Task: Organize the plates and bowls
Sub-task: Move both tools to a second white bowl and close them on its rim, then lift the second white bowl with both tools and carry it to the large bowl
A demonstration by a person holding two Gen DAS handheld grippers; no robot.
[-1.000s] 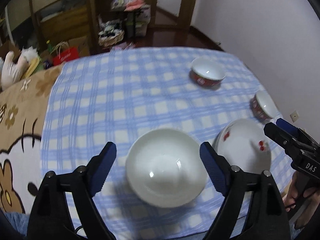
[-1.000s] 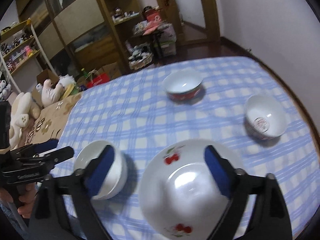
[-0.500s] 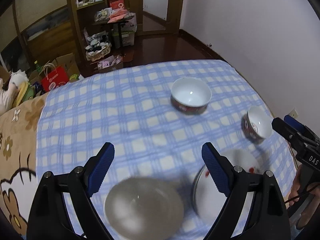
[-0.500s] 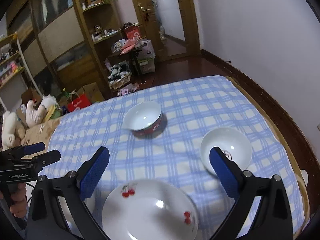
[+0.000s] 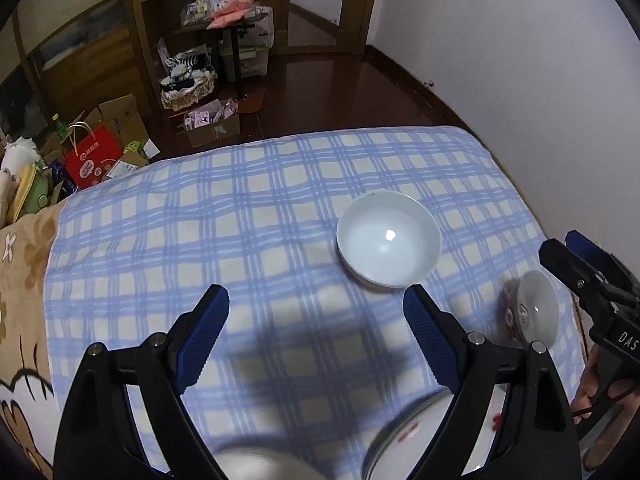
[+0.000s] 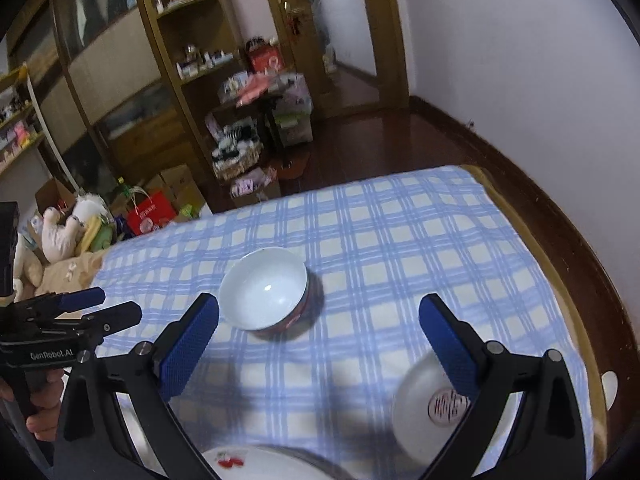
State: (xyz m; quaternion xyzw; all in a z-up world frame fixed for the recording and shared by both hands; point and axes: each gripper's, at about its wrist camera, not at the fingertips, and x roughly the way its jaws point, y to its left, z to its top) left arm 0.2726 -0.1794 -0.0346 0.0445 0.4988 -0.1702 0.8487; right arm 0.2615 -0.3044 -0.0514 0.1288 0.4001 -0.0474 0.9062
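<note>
Two bowls (image 6: 264, 288) (image 6: 430, 412), both empty, plate (image 6: 272, 464)

A plain white wall (image 6: 520, 60) ran along the right above a dark polished wood floor (image 5: 320, 84). Tall wooden shelving (image 6: 168, 40) stood at the back beside an open doorway (image 6: 344, 40), with cardboard boxes (image 5: 120, 116) and a red paper bag (image 5: 92, 156) crowding the floor.

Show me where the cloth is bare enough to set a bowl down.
Bare: the cloth's whole left half, left of the red bowl, and the far strip behind it. Crowded: the near right, with the small bowl, cherry plate and white bowl.
</note>
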